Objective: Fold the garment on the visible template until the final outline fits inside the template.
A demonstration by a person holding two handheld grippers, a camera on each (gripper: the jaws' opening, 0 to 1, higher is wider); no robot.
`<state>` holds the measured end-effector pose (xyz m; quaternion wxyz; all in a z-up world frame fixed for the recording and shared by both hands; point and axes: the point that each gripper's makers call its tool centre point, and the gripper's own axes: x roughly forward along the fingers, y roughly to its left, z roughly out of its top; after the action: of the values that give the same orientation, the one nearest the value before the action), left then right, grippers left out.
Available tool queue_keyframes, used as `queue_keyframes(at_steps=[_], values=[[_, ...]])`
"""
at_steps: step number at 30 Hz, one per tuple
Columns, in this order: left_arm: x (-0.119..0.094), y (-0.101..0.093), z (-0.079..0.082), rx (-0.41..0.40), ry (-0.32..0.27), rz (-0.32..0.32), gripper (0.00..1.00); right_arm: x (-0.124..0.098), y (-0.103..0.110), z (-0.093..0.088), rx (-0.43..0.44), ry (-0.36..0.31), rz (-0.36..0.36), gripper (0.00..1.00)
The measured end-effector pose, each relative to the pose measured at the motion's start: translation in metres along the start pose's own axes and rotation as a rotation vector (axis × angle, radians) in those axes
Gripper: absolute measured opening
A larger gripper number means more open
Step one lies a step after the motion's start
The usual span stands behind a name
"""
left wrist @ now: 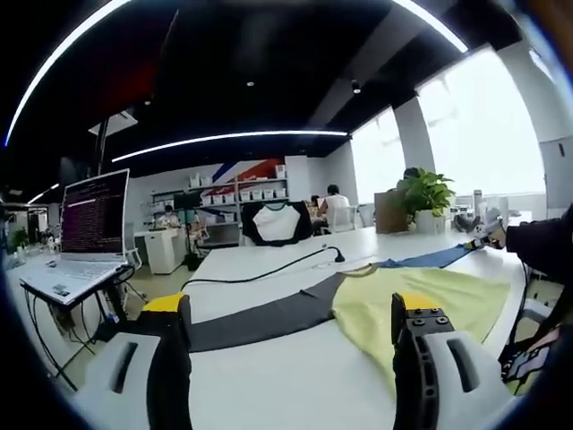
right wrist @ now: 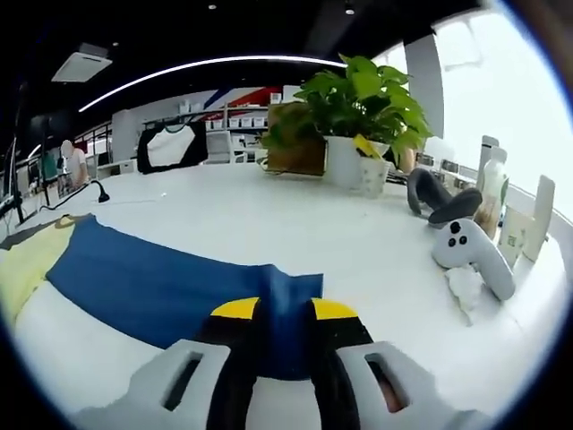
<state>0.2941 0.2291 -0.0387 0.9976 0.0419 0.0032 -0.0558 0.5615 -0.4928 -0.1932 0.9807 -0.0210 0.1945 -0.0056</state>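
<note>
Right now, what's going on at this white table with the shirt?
A person is working a garment spread on the white table with two handheld claws. The right claw is closed on the end of the blue sleeve. The left claw is open, with the dark grey sleeve and yellow body lying between and beyond its jaws. The shirt lies flat, no fold made yet.

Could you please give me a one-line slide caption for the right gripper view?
Right gripper pinches the blue sleeve on the white table, near a potted plant.
</note>
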Motion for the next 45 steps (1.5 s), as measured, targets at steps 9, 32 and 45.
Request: queue_keyframes(at_steps=[9, 32, 45], values=[[0.0, 0.003, -0.005, -0.011, 0.011, -0.002, 0.97, 0.002, 0.003, 0.001, -0.046, -0.008, -0.005, 0.0], [0.004, 0.005, -0.011, -0.033, 0.017, -0.005, 0.96, -0.031, 0.047, 0.086, 0.004, -0.145, 0.005, 0.0], [-0.002, 0.005, 0.006, 0.001, 0.0, 0.033, 1.0, -0.068, 0.161, 0.183, 0.075, -0.368, 0.224, 0.0]])
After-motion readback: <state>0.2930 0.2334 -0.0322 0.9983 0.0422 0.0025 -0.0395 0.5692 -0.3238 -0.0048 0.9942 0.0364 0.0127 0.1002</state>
